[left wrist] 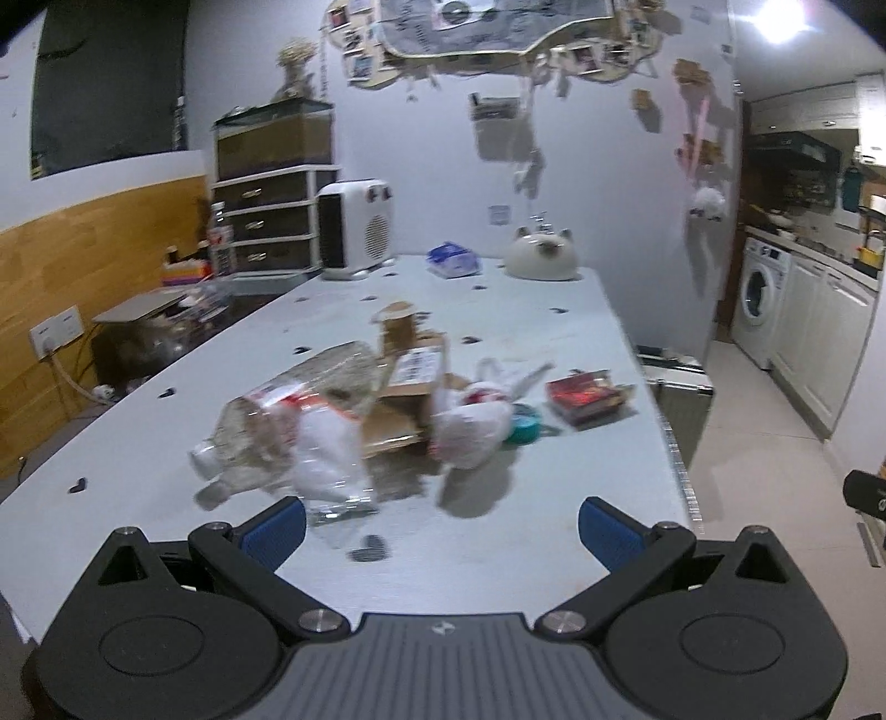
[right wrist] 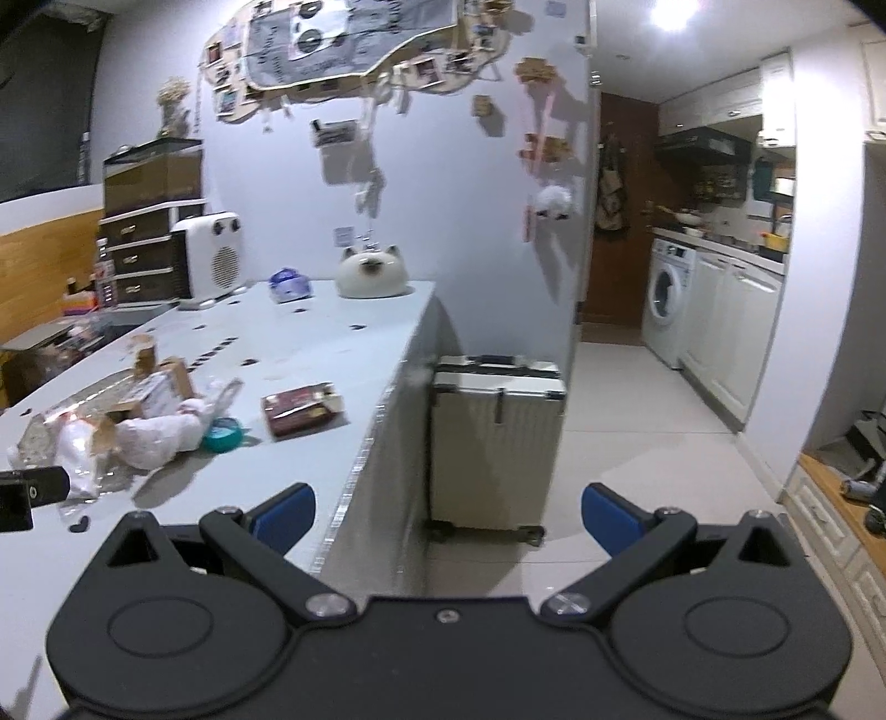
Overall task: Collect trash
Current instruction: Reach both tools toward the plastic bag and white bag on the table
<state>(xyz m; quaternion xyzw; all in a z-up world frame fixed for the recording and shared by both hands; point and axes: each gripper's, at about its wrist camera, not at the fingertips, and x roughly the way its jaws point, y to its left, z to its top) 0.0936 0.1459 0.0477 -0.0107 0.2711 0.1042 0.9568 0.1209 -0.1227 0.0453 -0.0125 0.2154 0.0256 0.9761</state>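
Ahead, trash pile [left wrist: 376,421] lies beyond the open left tool [left wrist: 442,526]; untouched.

**Dim flat, kitchen off to the right**

Pale walls, one hung with a photo collage [right wrist: 354,50]. Tiled floor [right wrist: 637,432]. Long grey bench [left wrist: 343,310] down the room, drawer unit [left wrist: 266,221] and white heater [left wrist: 354,230] at its far end. Cream suitcase [right wrist: 495,437] beside the bench. Washing machine [right wrist: 670,293] under kitchen cabinets. Bright ceiling light [right wrist: 673,14].

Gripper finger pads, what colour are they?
Blue pads on black linkages, clearest in the left wrist view.
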